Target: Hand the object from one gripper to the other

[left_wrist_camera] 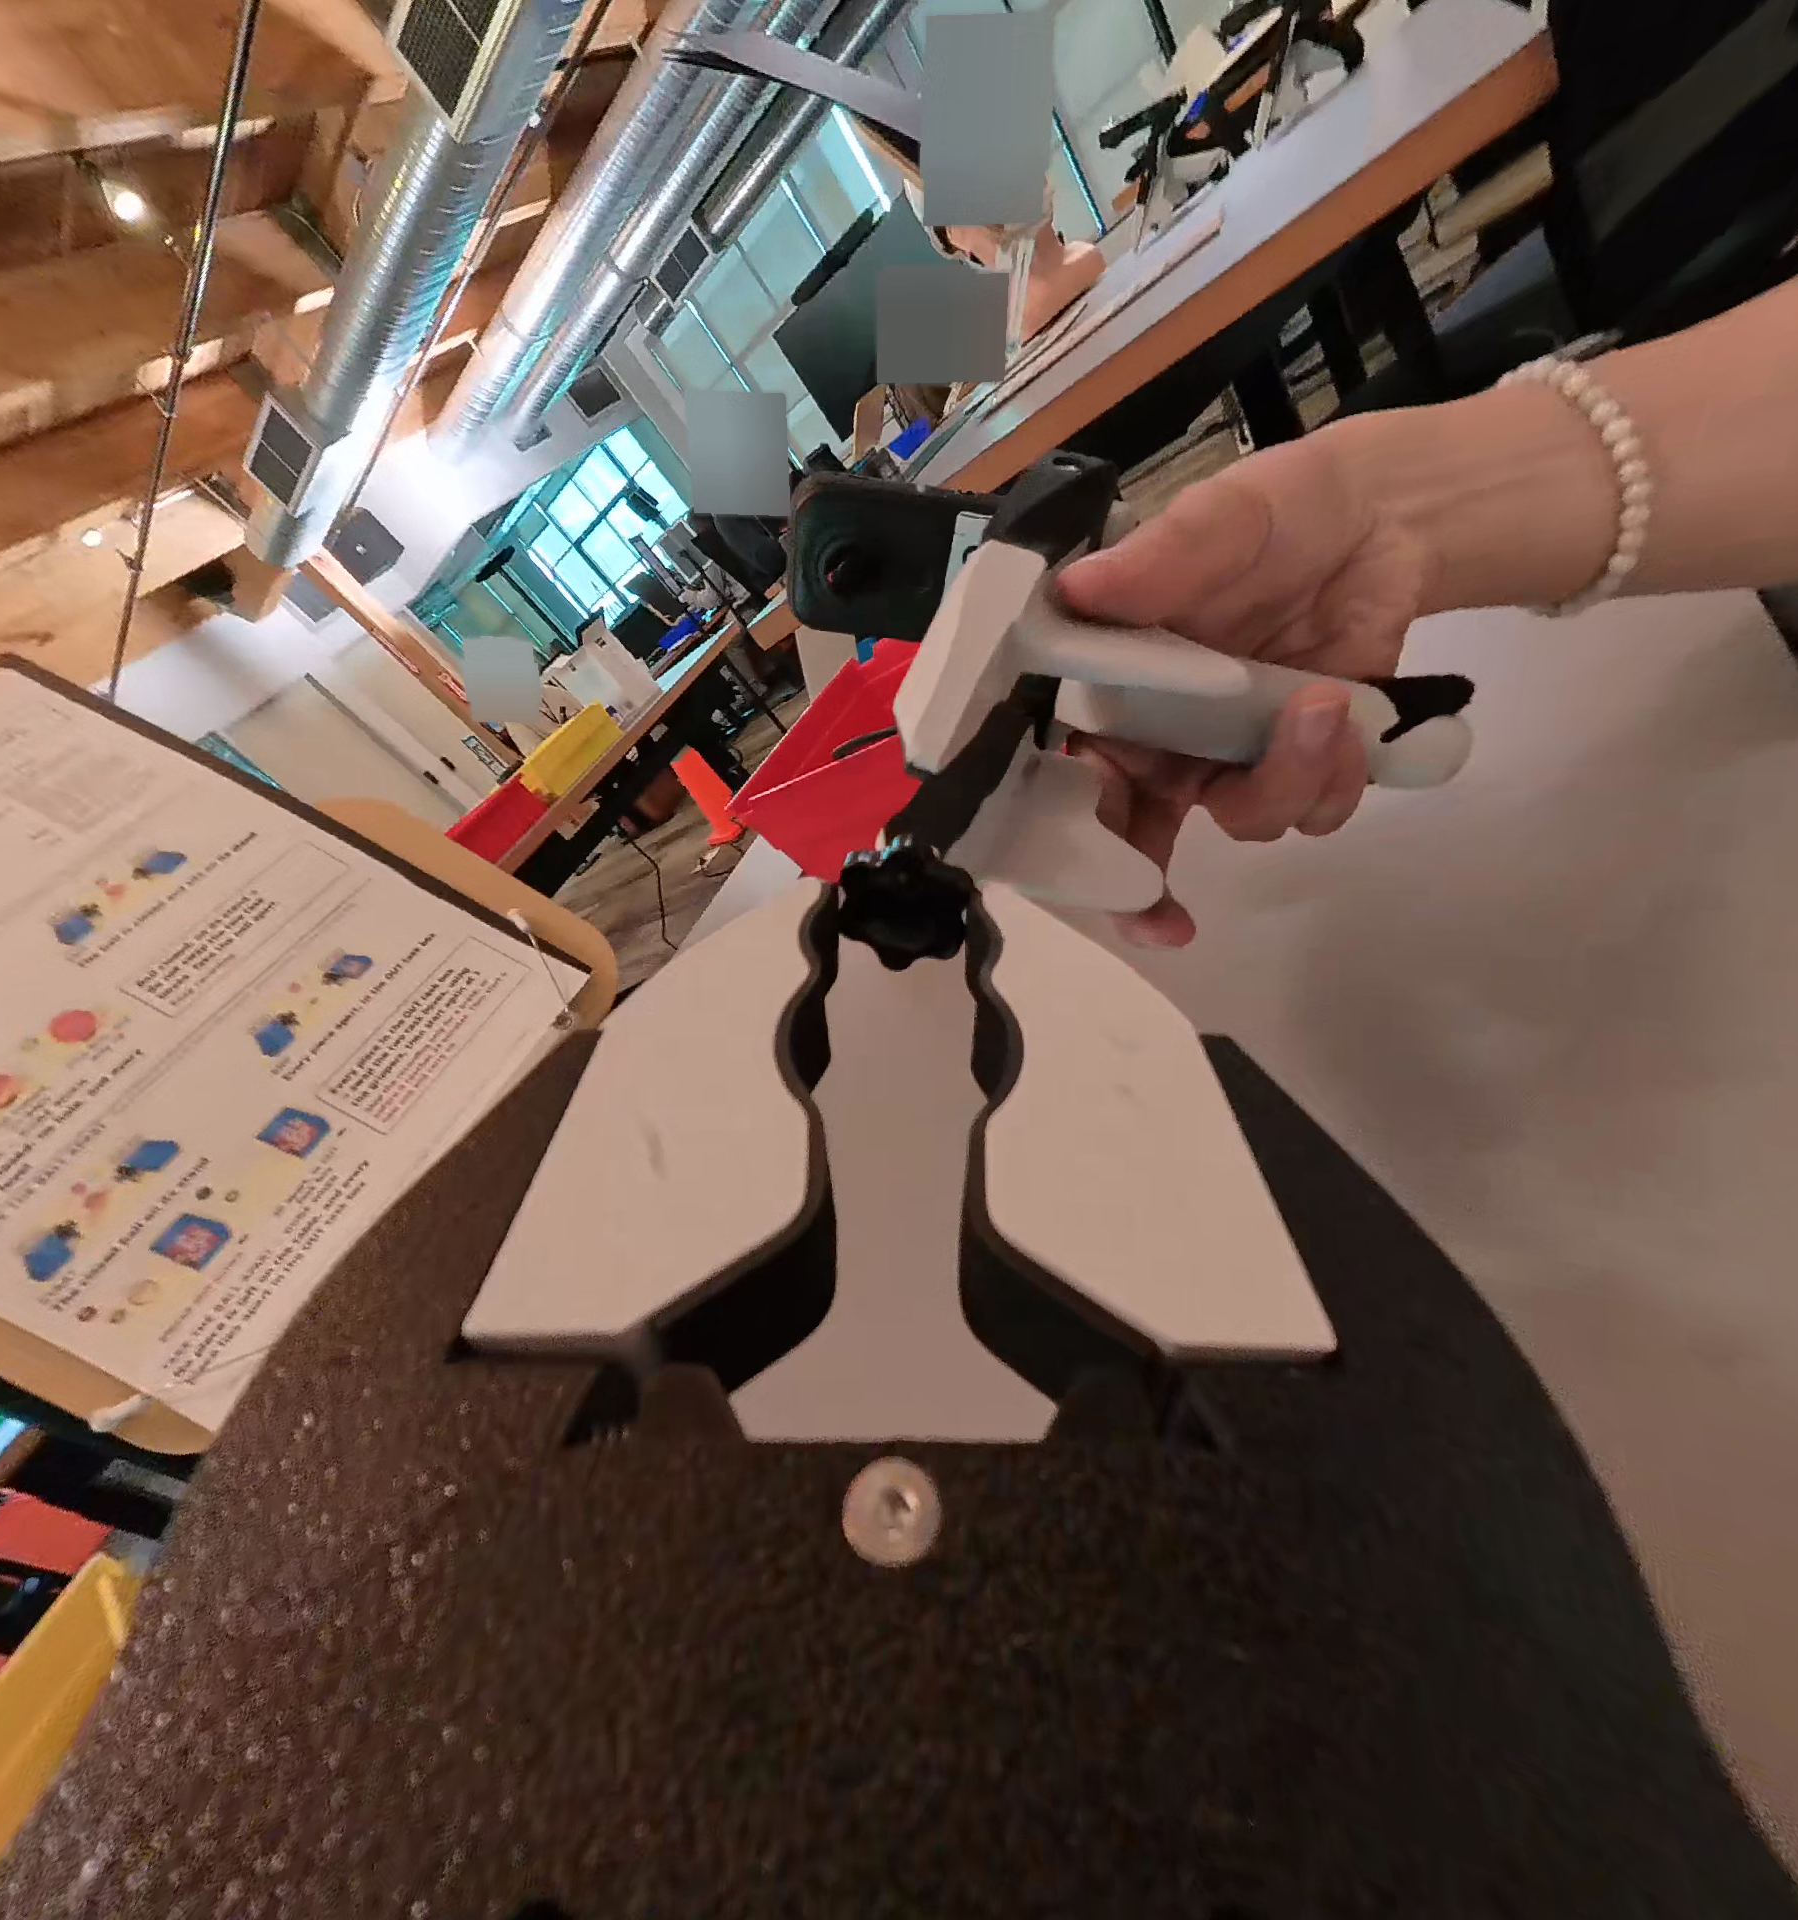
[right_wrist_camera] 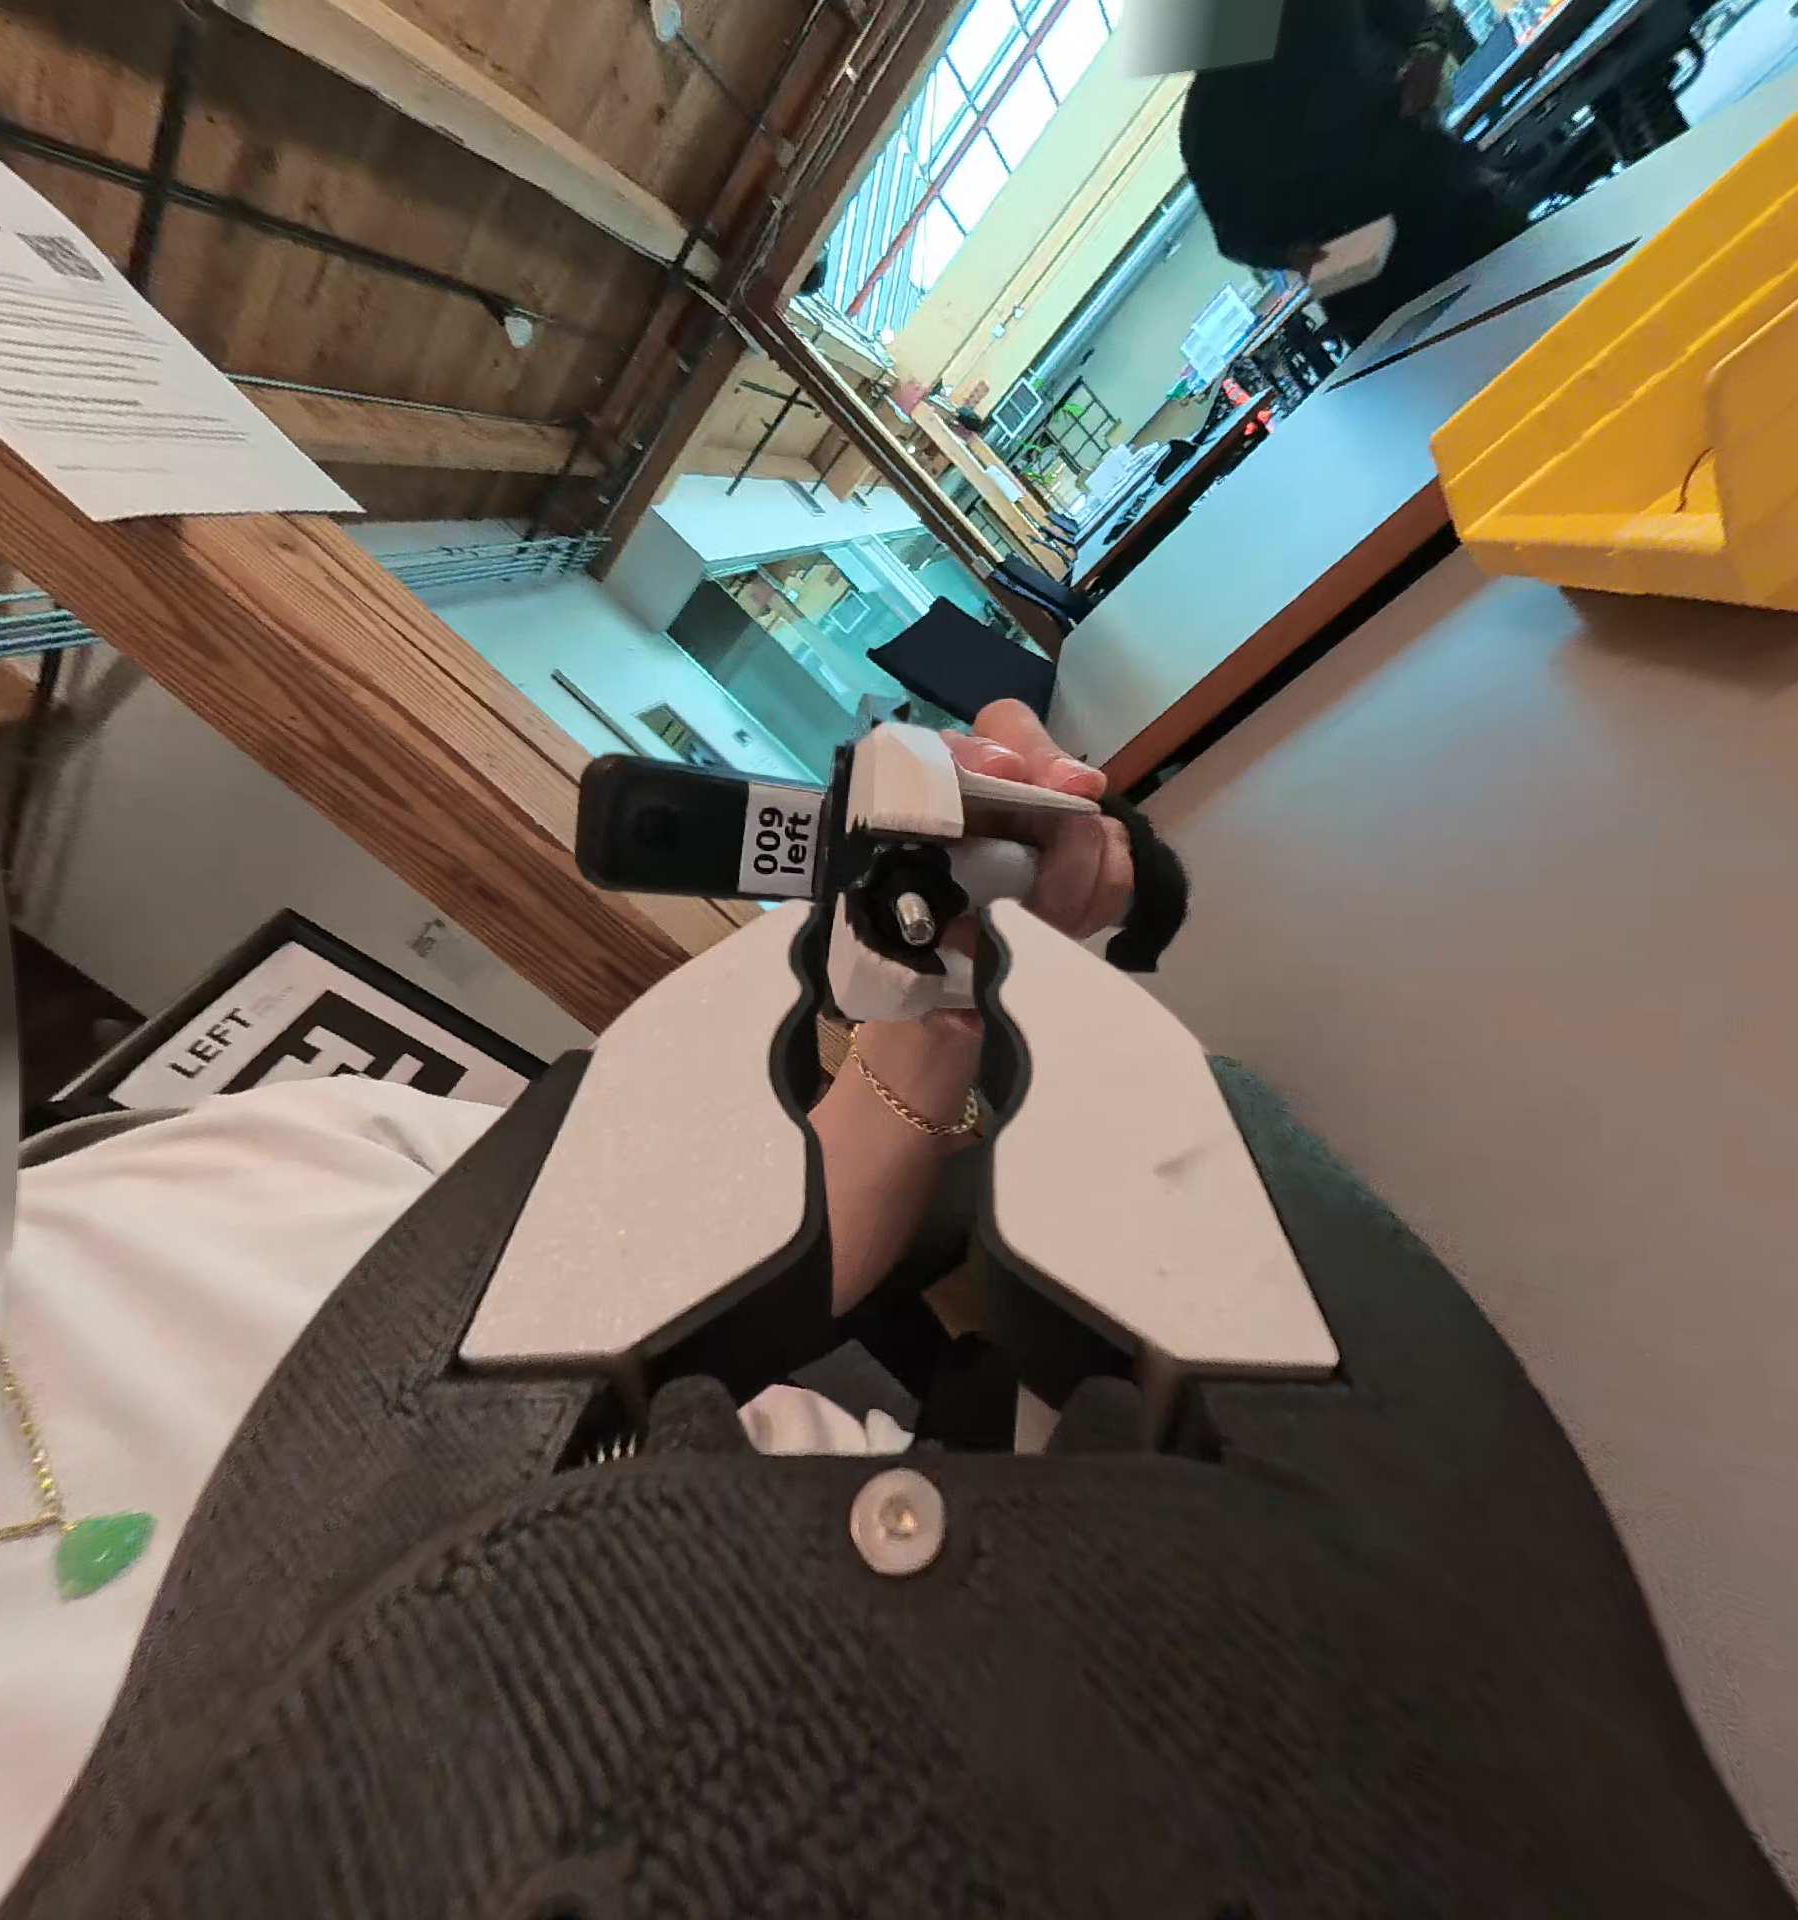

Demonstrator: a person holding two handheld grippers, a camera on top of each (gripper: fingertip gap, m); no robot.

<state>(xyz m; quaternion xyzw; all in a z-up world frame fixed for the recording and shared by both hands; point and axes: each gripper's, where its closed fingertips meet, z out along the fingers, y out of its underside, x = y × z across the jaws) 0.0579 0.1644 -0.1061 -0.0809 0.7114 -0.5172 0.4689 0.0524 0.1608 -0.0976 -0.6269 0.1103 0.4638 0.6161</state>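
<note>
My left gripper (left_wrist_camera: 900,920) is clamped on the black knob (left_wrist_camera: 903,912); the right gripper (right_wrist_camera: 900,930) brackets that same knob from the far side (gripping yet or not, I cannot tell). I'd squeeze the right firmly on the knob's lobes before loosening the left

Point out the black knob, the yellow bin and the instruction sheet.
black knob (left_wrist_camera: 903,902): left wrist view, on its lobed head.
yellow bin (right_wrist_camera: 1695,416): right wrist view, on its side wall.
instruction sheet (left_wrist_camera: 188,1018): left wrist view, on the page's middle.

Knob (left_wrist_camera: 900,904) between both grippers' fingers (left_wrist_camera: 666,1132); clipboard (left_wrist_camera: 199,1039) left.
</note>
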